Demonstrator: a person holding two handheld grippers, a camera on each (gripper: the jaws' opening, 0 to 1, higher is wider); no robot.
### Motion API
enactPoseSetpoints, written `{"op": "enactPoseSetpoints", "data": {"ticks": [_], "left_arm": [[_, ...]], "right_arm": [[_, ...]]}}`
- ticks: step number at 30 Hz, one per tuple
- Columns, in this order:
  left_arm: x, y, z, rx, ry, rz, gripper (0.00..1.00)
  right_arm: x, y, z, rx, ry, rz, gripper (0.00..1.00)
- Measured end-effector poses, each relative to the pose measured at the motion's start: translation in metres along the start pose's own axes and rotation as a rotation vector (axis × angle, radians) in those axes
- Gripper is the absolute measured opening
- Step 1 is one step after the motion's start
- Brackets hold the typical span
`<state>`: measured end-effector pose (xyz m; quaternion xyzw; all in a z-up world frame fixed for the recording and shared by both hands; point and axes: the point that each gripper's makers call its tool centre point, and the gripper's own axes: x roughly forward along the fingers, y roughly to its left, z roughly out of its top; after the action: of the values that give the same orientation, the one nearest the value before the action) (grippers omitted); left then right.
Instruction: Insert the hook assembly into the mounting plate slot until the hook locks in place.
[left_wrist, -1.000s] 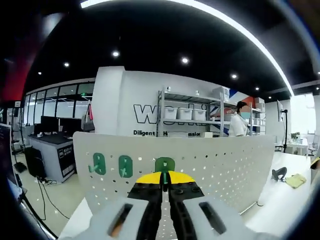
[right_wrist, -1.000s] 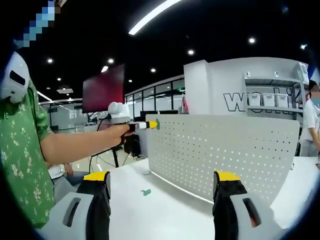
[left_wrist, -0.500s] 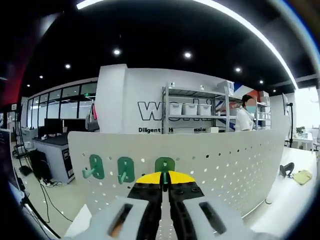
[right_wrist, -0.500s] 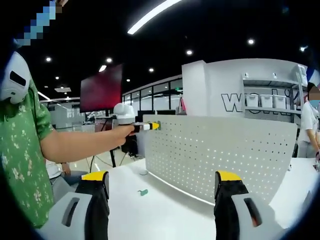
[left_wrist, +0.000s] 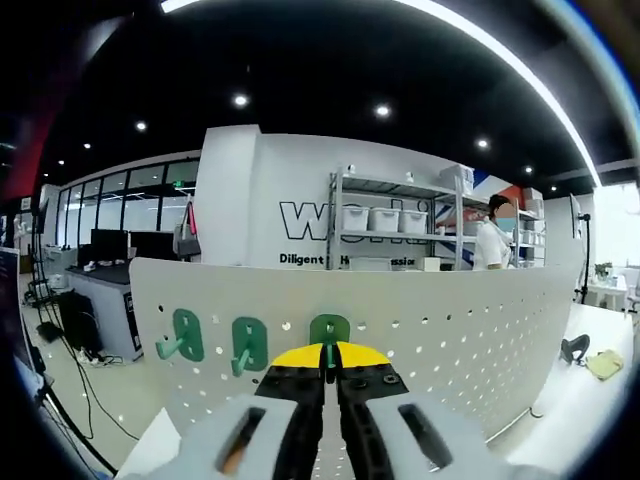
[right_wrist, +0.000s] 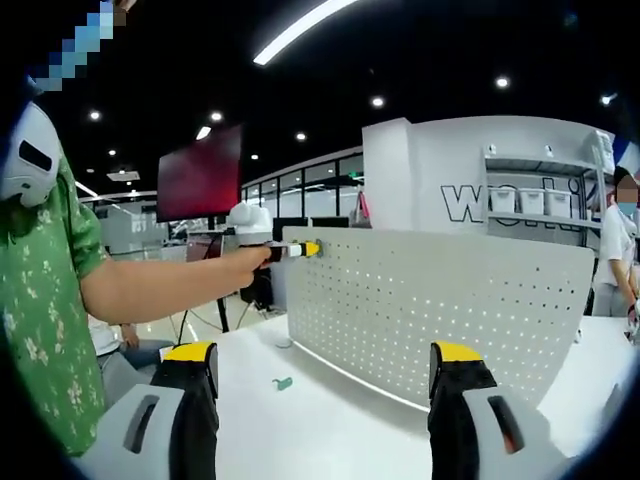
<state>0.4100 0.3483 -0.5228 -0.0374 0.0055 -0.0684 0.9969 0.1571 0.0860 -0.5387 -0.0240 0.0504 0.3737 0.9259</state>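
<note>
Pinching green hook (left_wrist: 329, 330) between jaws – against pegboard (left_wrist: 450, 340), upright

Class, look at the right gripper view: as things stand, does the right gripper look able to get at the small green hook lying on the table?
Probably yes. The right gripper is open, and bare white table lies between it and the green hook, with nothing in the way.

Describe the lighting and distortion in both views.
Left gripper view: fisheye bends the pegboard top edge and ceiling light strip into arcs; dark ceiling, bright window glare at right. Right gripper view: same curvature, the white table evenly lit, own jaws dark.
</note>
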Motion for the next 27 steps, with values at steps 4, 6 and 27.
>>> {"op": "enactPoseSetpoints", "data": {"ticks": [4, 6, 27], "left_arm": [[0.002, 0.0004, -0.0006, 0.001, 0.002, -0.001, 0.03], [0.0024, 0.0006, -0.0008, 0.002, 0.002, 0.0, 0.03], [0.0099, 0.0055, -0.0048, -0.002, 0.002, 0.002, 0.03]], "right_arm": [[0.0009, -0.0002, -0.002, 0.0, 0.007, 0.0, 0.89], [0.0012, -0.001, -0.0025, 0.002, 0.009, -0.001, 0.89], [0.0038, -0.003, -0.0047, 0.002, 0.018, -0.002, 0.88]]}}
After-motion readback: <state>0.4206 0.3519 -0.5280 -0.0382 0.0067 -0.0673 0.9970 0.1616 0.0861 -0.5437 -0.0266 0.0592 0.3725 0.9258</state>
